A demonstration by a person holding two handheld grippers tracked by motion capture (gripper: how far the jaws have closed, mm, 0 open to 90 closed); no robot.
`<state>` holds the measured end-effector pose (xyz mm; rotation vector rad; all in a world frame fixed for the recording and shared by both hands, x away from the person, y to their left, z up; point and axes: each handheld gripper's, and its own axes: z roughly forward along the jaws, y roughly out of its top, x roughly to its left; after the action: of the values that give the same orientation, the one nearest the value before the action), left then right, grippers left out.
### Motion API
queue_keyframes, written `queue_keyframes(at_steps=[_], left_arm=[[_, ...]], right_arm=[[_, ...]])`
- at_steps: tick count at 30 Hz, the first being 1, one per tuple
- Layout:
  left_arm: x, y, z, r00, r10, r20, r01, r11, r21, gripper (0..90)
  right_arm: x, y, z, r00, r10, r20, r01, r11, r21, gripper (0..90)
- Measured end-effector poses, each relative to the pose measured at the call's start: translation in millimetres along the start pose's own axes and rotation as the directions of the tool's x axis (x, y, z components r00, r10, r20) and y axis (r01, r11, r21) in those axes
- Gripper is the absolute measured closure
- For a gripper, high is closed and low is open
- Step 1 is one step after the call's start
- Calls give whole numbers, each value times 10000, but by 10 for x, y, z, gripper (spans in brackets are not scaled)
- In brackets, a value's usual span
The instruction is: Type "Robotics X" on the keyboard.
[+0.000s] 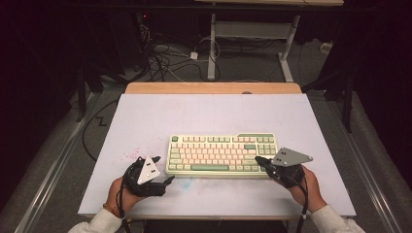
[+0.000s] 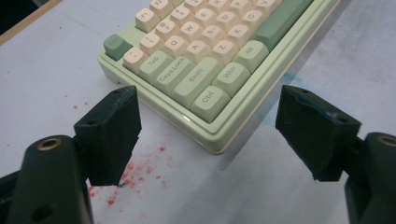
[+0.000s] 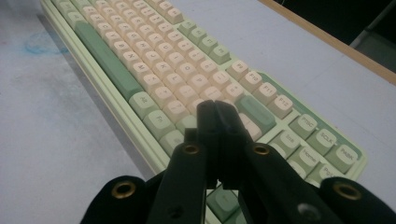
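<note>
A green and cream keyboard (image 1: 222,155) lies on the pale table (image 1: 209,116), a little toward six o'clock from the table's middle, its long side running from nine to three o'clock.

The left gripper (image 1: 161,170) sits at about eight o'clock from the keyboard, just off its near left corner, held in the person's left hand (image 1: 119,194). Its jaws stand wide apart and hold nothing. In the left gripper view (image 2: 208,135) the two black pads frame the keyboard's corner by the Ctrl key (image 2: 211,100), one pad on each side of it, neither touching the case; bare table shows between pad and keyboard on both sides. Red specks (image 2: 133,175) dot the table beneath the left-hand pad.

The right gripper (image 1: 257,159) comes in from about four o'clock, held in the person's right hand (image 1: 306,187), with its tip over the keyboard's right end. Its jaws are pressed together, pad against pad, with nothing between them. In the right gripper view (image 3: 216,106) the joined tips lie over the keys just toward seven o'clock from the long green key (image 3: 256,114); whether they rest on a key or hang just above it cannot be told. A faint blue smear (image 3: 44,46) marks the table beside the keyboard's front edge.
</note>
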<state>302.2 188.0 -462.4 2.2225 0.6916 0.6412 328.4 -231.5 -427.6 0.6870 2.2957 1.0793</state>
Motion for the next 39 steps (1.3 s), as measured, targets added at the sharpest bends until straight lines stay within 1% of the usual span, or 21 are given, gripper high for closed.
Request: queue_keyframes(at_steps=[7, 12, 15, 20, 23, 24, 25, 26, 27, 28, 29, 30, 32, 33, 35, 36, 37, 38, 39], left_arm=[[6, -11, -10, 10000, -68, 33, 68, 10000, 28, 211], [14, -9, -11, 9999, -93, 42, 93, 10000, 31, 211], [20, -9, -15, 9999, -134, 51, 134, 9999, 23, 211], [25, -9, -14, 9997, -216, 85, 216, 9998, -3, 211], [30, -5, -15, 9996, -280, 68, 280, 9996, -25, 212], [32, -2, -17, 9996, -276, 54, 277, 9996, -38, 214], [36, 1, -20, 9995, -297, 88, 297, 9996, -40, 215], [43, 4, -22, 9993, -324, 190, 325, 9995, -47, 211], [47, 7, -24, 9992, -339, 207, 340, 9994, -62, 211], [45, 9, -23, 9987, -437, 267, 438, 9990, -24, 212], [47, 14, -24, 9987, -397, 307, 396, 9992, 33, 218], [48, 18, -26, 9989, -342, 316, 340, 9994, 68, 246], [55, 21, -31, 9986, -387, 368, 385, 9992, 73, 319], [60, 22, -33, 9984, -366, 434, 363, 9993, 84, 384], [63, 23, -40, 9987, -316, 400, 310, 9994, 149, 438], [67, 25, -43, 9985, -333, 433, 325, 9993, 203, 523], [68, 28, -47, 9983, -335, 479, 324, 9992, 229, 541], [68, 31, -56, 9984, -341, 459, 332, 9992, 202, 594], [73, 37, -65, 9983, -378, 450, 369, 9991, 208, 678]], right_arm=[[-23, 67, 201, 9996, 27, -298, -5, 9973, 733, 900], [-22, 77, 341, 9994, -59, -349, 101, 9928, 1191, 900], [-20, 78, 393, 9992, -42, -388, 94, 9908, 1352, 900], [-6, 65, 458, 9989, -161, -434, 228, 9869, 1598, 900], [-7, 44, 480, 9990, -97, -446, 171, 9855, 1690, 900], [-12, 36, 491, 9990, -130, -433, 207, 9831, 1819, 900], [-15, 26, 495, 9990, -93, -446, 169, 9847, 1735, 900], [-22, 24, 493, 9989, -11, -467, 92, 9846, 1743, 900], [-26, 21, 493, 9988, 4, -484, 80, 9849, 1731, 900], [-23, 18, 494, 9990, 26, -449, 50, 9855, 1696, 900], [-16, 17, 492, 9991, 10, -415, 60, 9856, 1688, 900], [-13, 16, 491, 9991, -39, -414, 109, 9854, 1699, 900], [-12, 15, 490, 9991, -28, -415, 98, 9854, 1700, 900], [-12, 12, 490, 9991, -22, -419, 92, 9859, 1669, 900], [-10, 9, 489, 9992, -23, -403, 89, 9863, 1647, 900], [-8, 9, 488, 9992, -45, -388, 109, 9862, 1652, 900], [-6, 9, 486, 9993, -39, -380, 101, 9861, 1658, 900], [-5, 8, 485, 9993, -32, -369, 93, 9861, 1660, 900], [-5, 7, 485, 9993, -32, -367, 92, 9862, 1656, 900]])
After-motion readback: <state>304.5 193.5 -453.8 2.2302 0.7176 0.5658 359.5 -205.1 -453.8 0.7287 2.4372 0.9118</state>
